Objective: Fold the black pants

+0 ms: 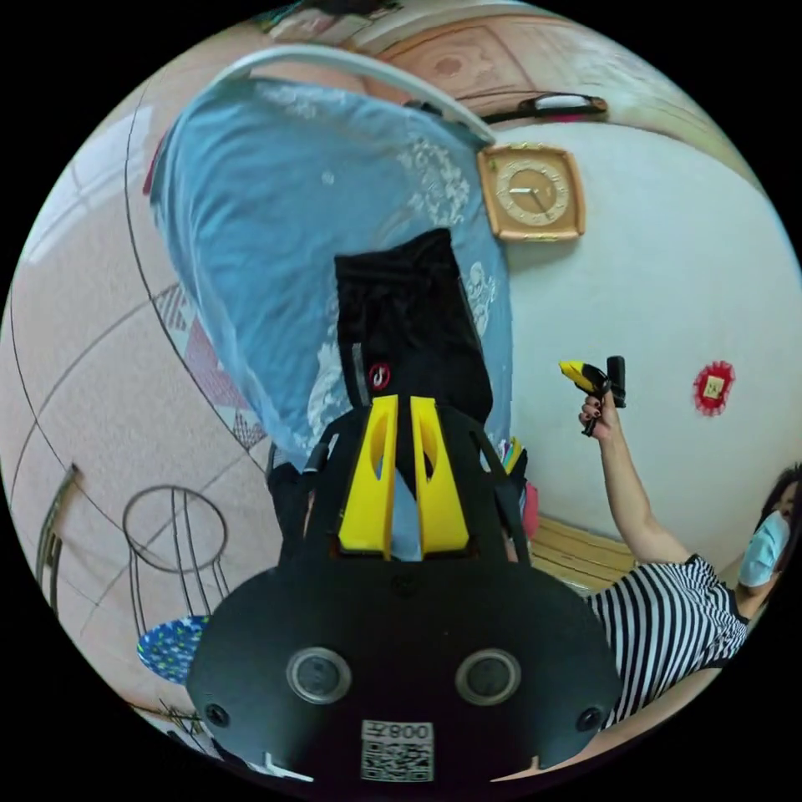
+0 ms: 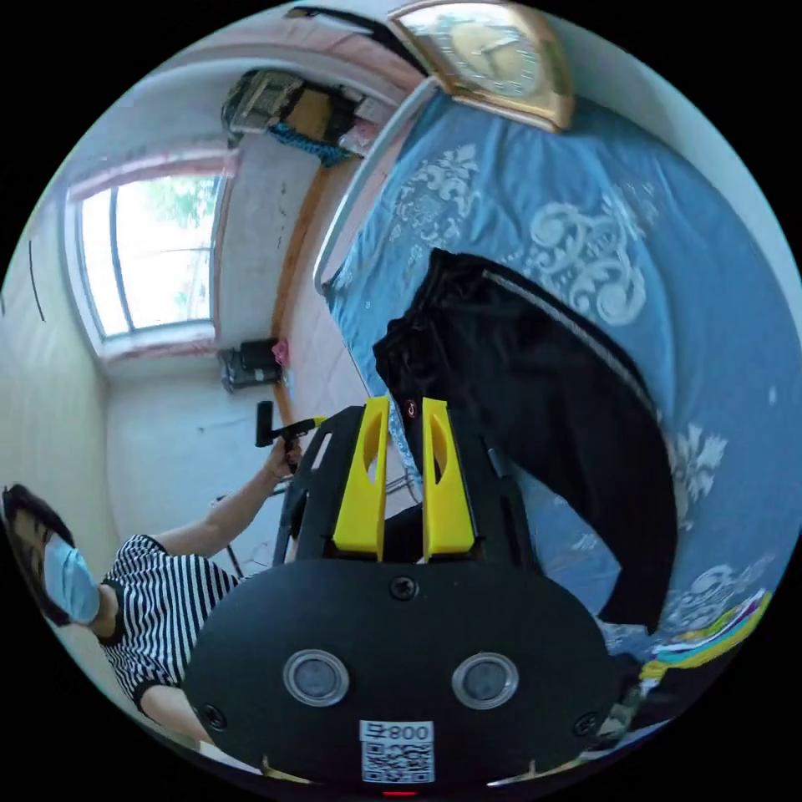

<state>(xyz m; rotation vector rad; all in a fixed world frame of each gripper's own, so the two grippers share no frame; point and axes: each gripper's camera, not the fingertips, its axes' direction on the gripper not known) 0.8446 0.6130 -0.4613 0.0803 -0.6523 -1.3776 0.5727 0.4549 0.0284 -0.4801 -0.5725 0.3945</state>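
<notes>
The black pants (image 1: pixel 409 334) lie on the blue patterned bedsheet (image 1: pixel 267 251), and everything else is placed here against those pants. In the left gripper view, the left claw (image 1: pixel 403 409) has its two yellow jaws nearly together, with a narrow gap between them; a strip of the pants' fabric sits in that gap by the small red logo, though whether both jaws press on it cannot be told. Beyond the pants, a square wall clock (image 1: pixel 531 193) hangs on the white wall. To the side of the pants, a person in a striped shirt (image 1: pixel 668 626) raises a hand (image 1: pixel 597 413) around the other gripper's handle.

In the right gripper view, the right claw (image 2: pixel 405 411) stands at the pants' (image 2: pixel 543 401) gathered end, jaws nearly closed with a slim gap over the red logo; its grip cannot be judged. The pants stretch away from the claw across the bedsheet (image 2: pixel 710 292), a pale stripe running along their length.
</notes>
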